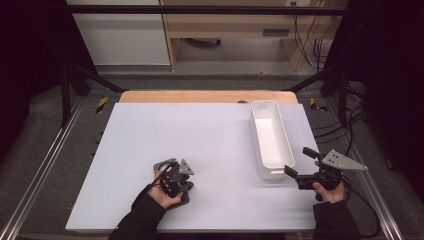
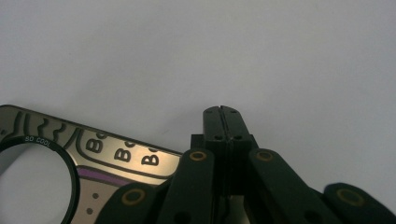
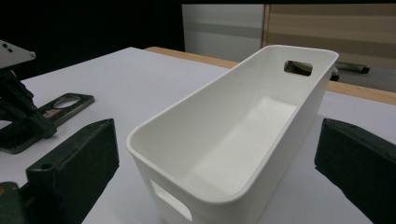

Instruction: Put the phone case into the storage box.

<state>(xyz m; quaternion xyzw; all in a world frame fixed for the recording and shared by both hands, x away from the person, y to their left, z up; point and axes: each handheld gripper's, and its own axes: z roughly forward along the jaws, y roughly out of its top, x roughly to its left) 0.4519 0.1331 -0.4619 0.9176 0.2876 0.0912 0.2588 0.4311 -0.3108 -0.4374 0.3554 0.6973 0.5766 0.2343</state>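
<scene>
A flat dark card (image 2: 116,156) with a round hole ringed in black and bold lettering lies on the white table top (image 1: 215,135). My left gripper (image 2: 223,114) is shut, its jaws pressed together with nothing between them, low over the table just beside the card's edge. In the high view the left gripper (image 1: 169,176) sits over the card (image 1: 161,165) at the near centre-left. My right gripper (image 1: 300,162) stands open at the near end of a long empty white bin (image 1: 260,107). One jaw is on each side of the bin (image 3: 261,65), apart from its walls.
The bin runs away from me along the table's right side, with a handle slot (image 3: 297,68) in its far end. A wooden strip (image 1: 200,96) borders the table's far edge. Metal frame rails (image 1: 45,165) flank the table.
</scene>
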